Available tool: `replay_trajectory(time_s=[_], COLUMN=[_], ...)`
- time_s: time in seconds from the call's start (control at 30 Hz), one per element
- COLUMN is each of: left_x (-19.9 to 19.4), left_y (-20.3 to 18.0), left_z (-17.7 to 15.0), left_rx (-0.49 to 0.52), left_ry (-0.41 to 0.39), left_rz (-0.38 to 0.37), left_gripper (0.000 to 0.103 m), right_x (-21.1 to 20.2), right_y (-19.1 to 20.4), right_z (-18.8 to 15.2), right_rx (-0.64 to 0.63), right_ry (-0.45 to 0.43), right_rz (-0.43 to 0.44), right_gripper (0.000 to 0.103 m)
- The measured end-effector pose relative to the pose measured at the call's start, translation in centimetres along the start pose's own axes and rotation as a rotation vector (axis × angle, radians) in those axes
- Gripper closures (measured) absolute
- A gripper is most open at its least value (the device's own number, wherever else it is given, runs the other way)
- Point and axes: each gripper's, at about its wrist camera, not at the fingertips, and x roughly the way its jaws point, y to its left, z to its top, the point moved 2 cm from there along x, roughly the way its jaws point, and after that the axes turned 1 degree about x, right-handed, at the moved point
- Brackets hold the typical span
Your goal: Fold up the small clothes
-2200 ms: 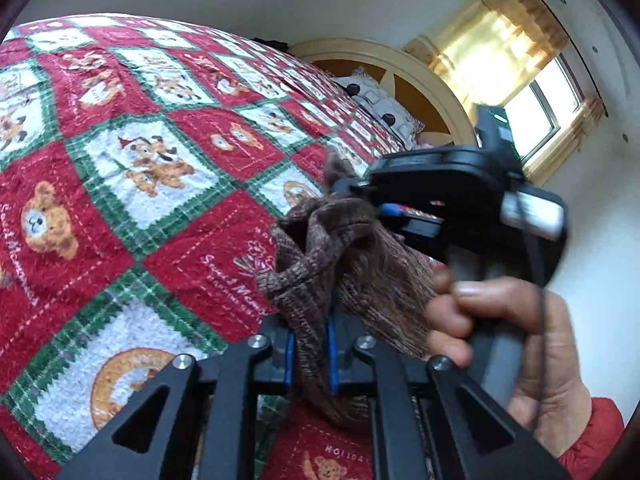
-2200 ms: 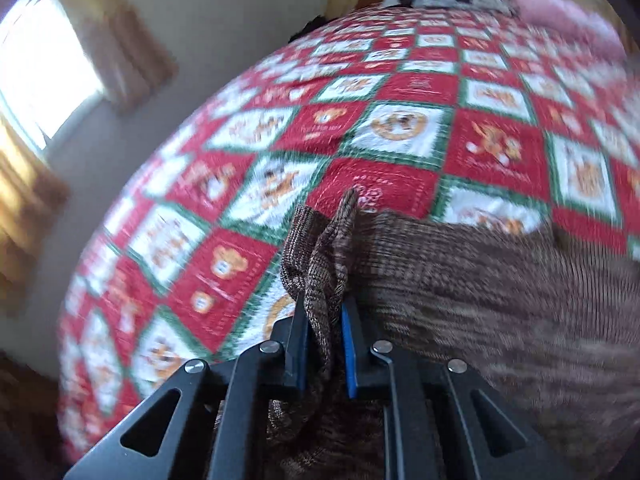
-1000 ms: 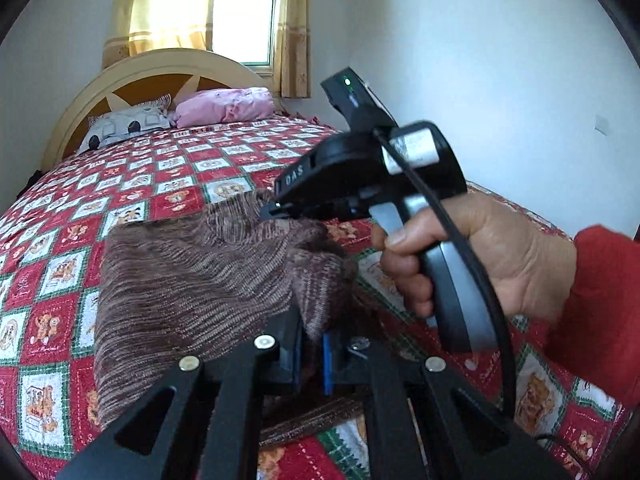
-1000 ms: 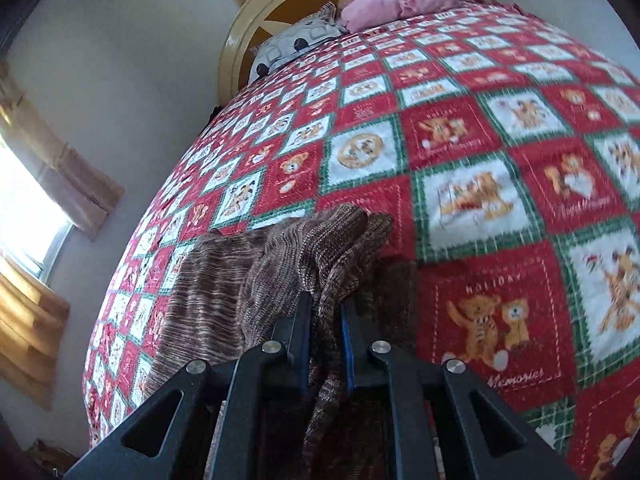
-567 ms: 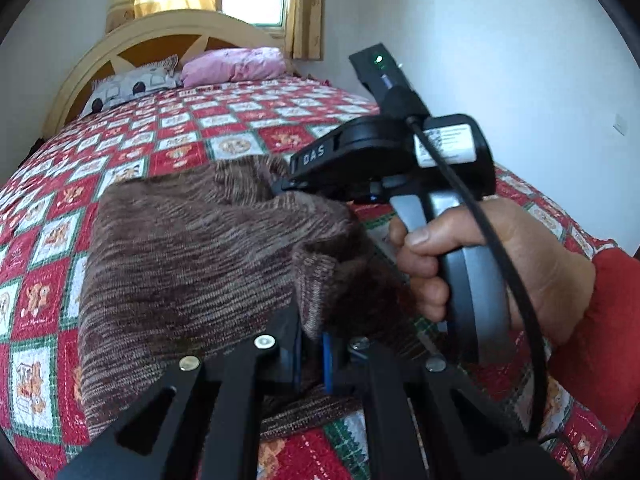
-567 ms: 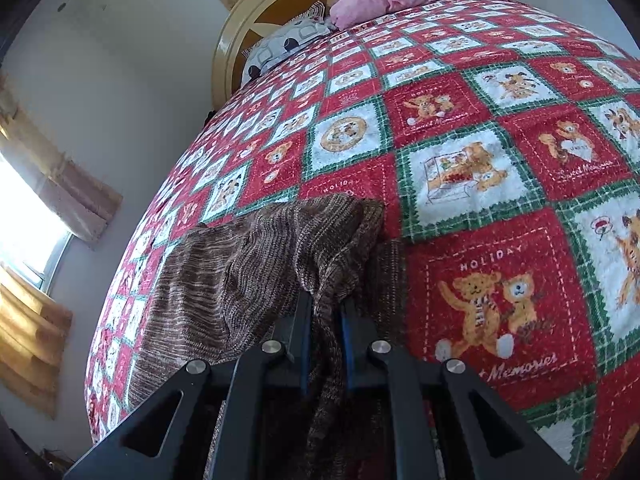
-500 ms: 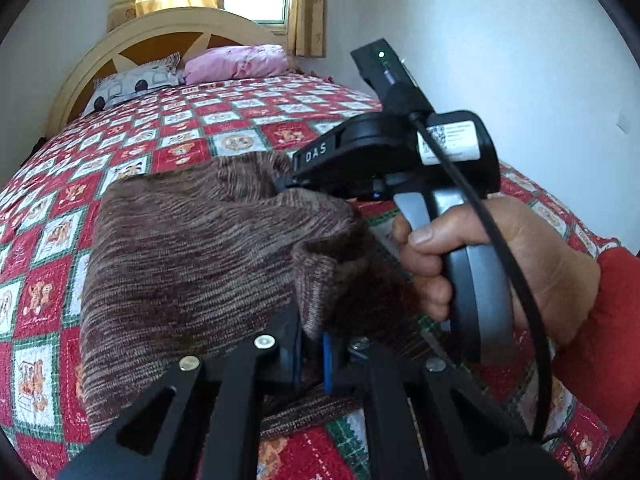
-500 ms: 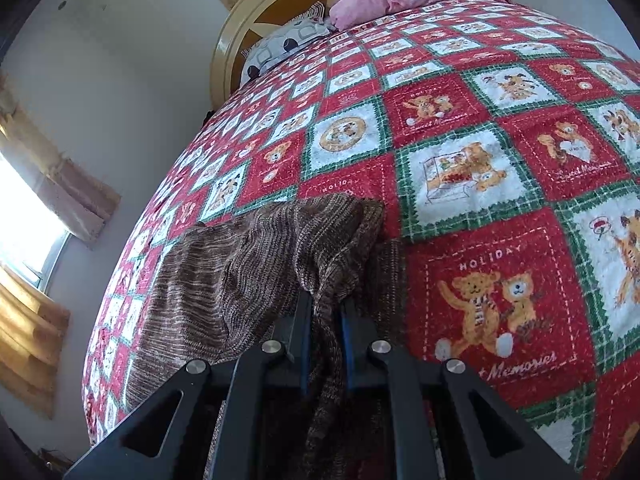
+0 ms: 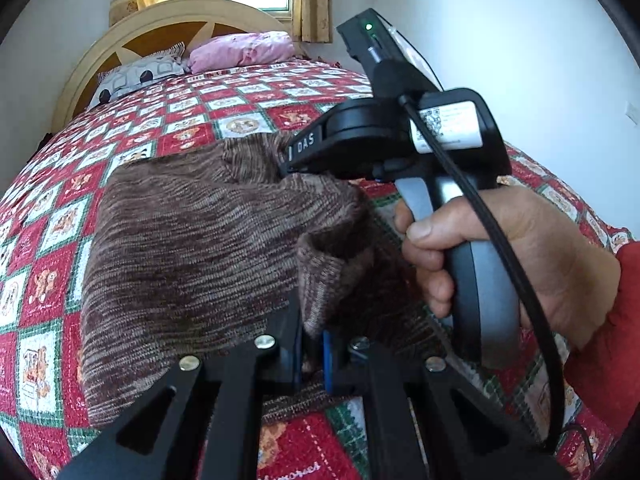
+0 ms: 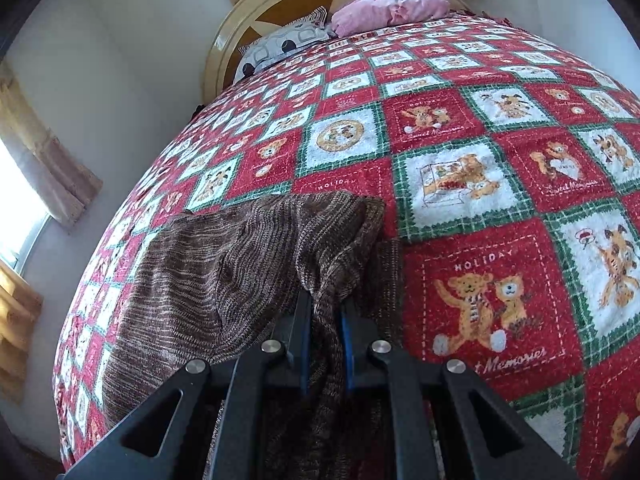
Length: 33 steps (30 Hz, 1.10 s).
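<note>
So the bed with the red teddy-bear quilt takes up basically everything I can see, headboard and pillows at the far end. The brown knit garment lies spread over the near left part of the quilt, with its near right edge bunched up and lifted.

What worries me: it's a loose, stretchy knit, and both grips are on one scrunched-up edge close together. If I pull the fold over unevenly I reckon it drags the flat part along and I end up with a crooked lump instead of a clean crease. The knit could also slide out, since it's only a thin pinch.

Left gripper: fingers closed down on a fold of the knit. Right gripper: same deal, fingers nearly together with a rope of fabric clamped between them.
</note>
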Motion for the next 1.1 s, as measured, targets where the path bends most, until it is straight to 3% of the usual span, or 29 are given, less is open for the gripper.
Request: replay_trajectory(time_s=[0.27,0.4,0.47,0.53,0.67,0.77,0.83,0.9,1.0,1.07,1.1], left_x=[-0.1,-1.5,-2.7,-3.7,-5.0,-5.2,-5.1,-4.8,-4.7,-4.4,-4.3], left_y=[0.2,0.6,1.0,1.8,4.7,6.8,7.9,8.7,8.9,8.5,8.5], left_z=[-0.4,-1.2,-1.8,-2.6,-4.8,-5.8,-6.1,-6.0,-5.8,-5.6,-5.5], left_rx=[-0.019,-0.028,-0.017,-0.015,-0.082,-0.133,-0.171,-0.193,-0.175,-0.153,-0.143], left_ry=[0.025,0.026,0.007,0.007,0.024,0.035,0.046,0.056,0.059,0.060,0.057], left_rz=[-0.010,-0.026,-0.034,-0.032,-0.034,0.007,0.028,0.051,0.081,0.109,0.128], left_gripper=[0.094,0.088,0.087,0.076,0.070,0.070,0.070,0.070,0.069,0.062,0.051], right_x=[-0.2,-1.4,-3.5,-6.1,-11.6,-14.0,-14.7,-14.5,-13.1,-12.1,-11.3], right_y=[0.1,0.2,-0.3,-1.0,-1.5,0.2,1.6,2.7,5.0,5.8,6.4], right_z=[-0.3,-0.6,-1.2,-2.0,-5.5,-8.1,-9.4,-9.9,-10.2,-10.6,-10.8], right_rx=[-0.002,0.012,0.044,0.081,0.122,0.091,0.075,0.051,-0.040,-0.105,-0.155], right_ry=[-0.009,-0.006,-0.011,-0.061,-0.121,-0.101,-0.104,-0.118,-0.104,-0.097,-0.083], right_rz=[-0.011,-0.011,-0.029,-0.026,0.000,0.067,0.079,0.067,0.061,0.040,-0.037], right_gripper=[0.090,0.081,0.073,0.073,0.073,0.072,0.056,0.050,0.050,0.050,0.061])
